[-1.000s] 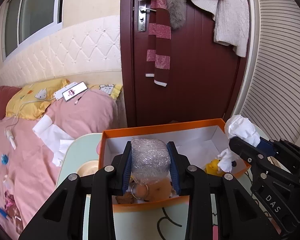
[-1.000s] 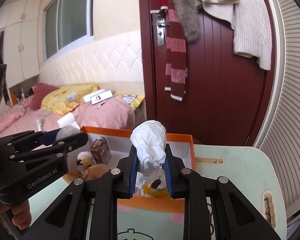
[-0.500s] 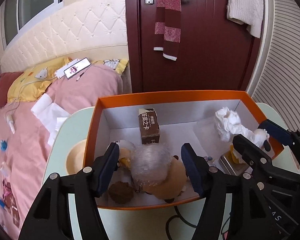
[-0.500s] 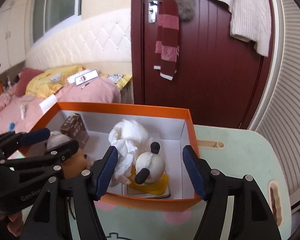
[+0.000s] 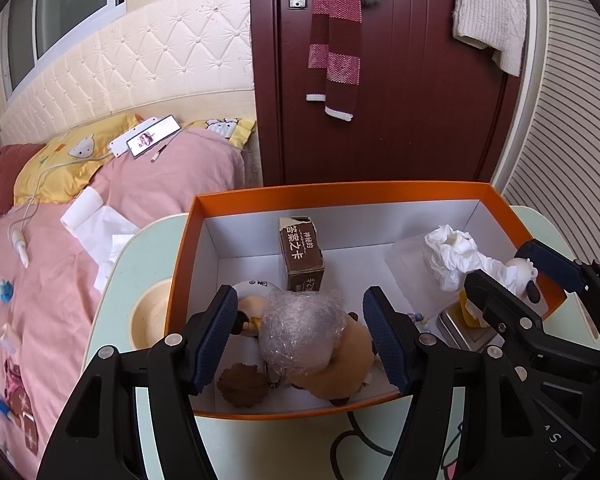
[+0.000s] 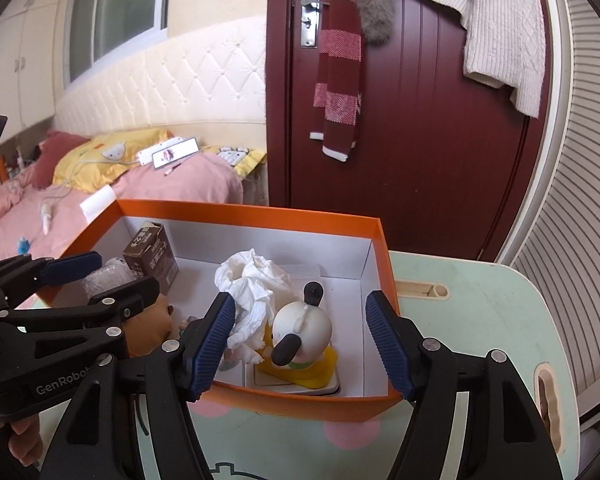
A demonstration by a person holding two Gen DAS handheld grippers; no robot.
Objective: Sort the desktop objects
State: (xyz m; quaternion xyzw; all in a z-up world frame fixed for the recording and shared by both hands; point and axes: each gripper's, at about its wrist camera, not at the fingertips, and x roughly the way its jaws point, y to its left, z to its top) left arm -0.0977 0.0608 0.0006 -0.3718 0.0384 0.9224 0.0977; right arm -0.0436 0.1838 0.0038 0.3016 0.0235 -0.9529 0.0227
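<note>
Since one second ago we have let go of both things: the left hand-held gripper [image 5: 300, 340] and the right hand-held gripper [image 6: 300, 344] now stand wide open and hold nothing, above the orange box [image 5: 340, 190] on the desk [image 6: 472, 292]. From the left wrist we see the ball wrapped in plastic film [image 5: 302, 330] lying in the near left part of the box on a tan plush toy [image 5: 336, 368], with a brown carton [image 5: 300, 254] upright behind it. Only the right wrist shows clearly that the crumpled white tissue [image 6: 252, 292] lies against the white dog figure [image 6: 302, 328] at the right end of the box.
</note>
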